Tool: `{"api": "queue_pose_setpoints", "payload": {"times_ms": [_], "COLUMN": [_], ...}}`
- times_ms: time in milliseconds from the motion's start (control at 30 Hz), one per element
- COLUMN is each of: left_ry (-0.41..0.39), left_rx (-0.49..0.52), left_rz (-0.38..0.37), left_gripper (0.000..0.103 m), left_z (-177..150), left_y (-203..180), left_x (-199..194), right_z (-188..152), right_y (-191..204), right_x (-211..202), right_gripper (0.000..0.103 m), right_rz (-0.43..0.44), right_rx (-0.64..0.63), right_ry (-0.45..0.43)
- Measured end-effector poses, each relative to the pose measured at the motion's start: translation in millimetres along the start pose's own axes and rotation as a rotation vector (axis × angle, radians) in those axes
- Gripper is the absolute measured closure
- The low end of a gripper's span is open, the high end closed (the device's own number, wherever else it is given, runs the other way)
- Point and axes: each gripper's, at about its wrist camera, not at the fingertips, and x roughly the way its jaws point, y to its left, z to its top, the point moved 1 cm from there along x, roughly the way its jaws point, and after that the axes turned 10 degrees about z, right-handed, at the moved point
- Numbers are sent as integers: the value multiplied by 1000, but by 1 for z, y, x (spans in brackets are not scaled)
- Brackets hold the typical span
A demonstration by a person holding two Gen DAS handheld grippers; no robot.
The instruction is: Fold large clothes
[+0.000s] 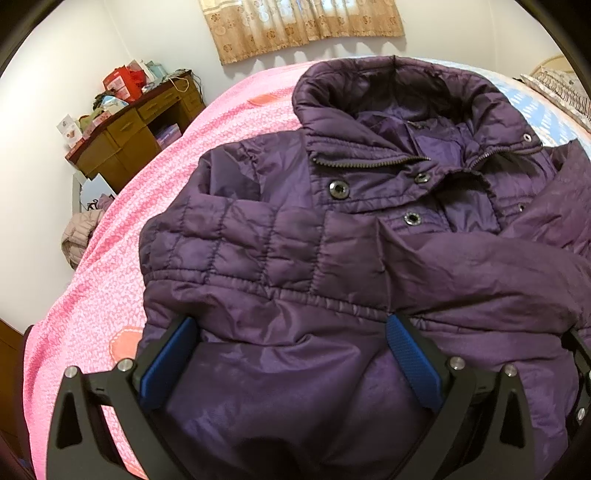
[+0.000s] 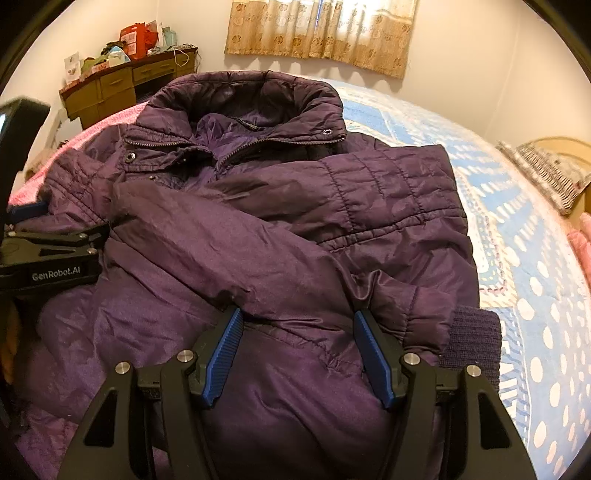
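Purple jacket (image 1: 332, 229) lies on the bed (image 1: 103, 280), sleeves folded across. Left gripper (image 1: 291, 354) and right gripper (image 2: 297, 354) hover wide open, empty. Only the right view shows the knitted cuff (image 2: 474, 339).

Bare pink patterned bedspread (image 1: 110, 258) lies open left of the purple quilted jacket (image 1: 332, 258). Blue dotted bedspread (image 2: 517, 277) lies open on its right. A cluttered brown wooden table (image 1: 136, 136) blocks the far left corner.

A home bedroom: a bed (image 1: 110, 258) spread with a pink patterned cover and a blue dotted quilt (image 2: 517, 258), a wooden desk (image 1: 125, 133) piled with boxes and clutter against the white wall, and a short floral curtain (image 1: 303, 26) over the window.
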Motion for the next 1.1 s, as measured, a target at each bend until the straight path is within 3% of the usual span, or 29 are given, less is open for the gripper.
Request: {"api": "queue_pose_setpoints", "payload": {"times_ms": [100, 233, 367, 500, 667, 867, 967, 1000, 1033, 1067, 1100], "left_ry": [-13, -90, -180, -228, -255, -177, -175, -185, -194, -203, -209], "left_rx": [-20, -70, -76, -36, 50, 52, 59, 70, 91, 104, 112], "left_rz": [-46, -103, -115, -135, -120, -166, -163, -168, -164, -167, -176], "left_gripper": [0, 0, 0, 0, 0, 0, 8, 11, 13, 21, 35], "left_z": [1, 6, 37, 79, 128, 158, 168, 171, 173, 173, 173], "left_y": [15, 50, 71, 63, 32, 12, 5, 2, -2, -4, -4], "left_x": [-9, -42, -64, -62, -24, 31, 44, 46, 47, 47, 45], "right_z": [8, 27, 65, 114, 166, 212, 226, 229, 229, 229, 227], "right_y": [-7, -15, -34, -46, -56, -58, -61, -60, -60, -57, -58], "right_x": [-18, -59, -74, -52, -3, 53, 78, 86, 92, 97, 97], "right_gripper": [40, 38, 37, 37, 37, 37, 38, 49, 70, 79, 86], "right_rz": [83, 123, 159, 185, 202, 223, 244, 255, 265, 273, 267], "right_rx": [-13, -45, -46, -75, -73, -114, -119, -125, -132, -145, -159], "right_ry": [51, -22, -88, -120, -104, -54, -26, -13, -2, 10, 10]}}
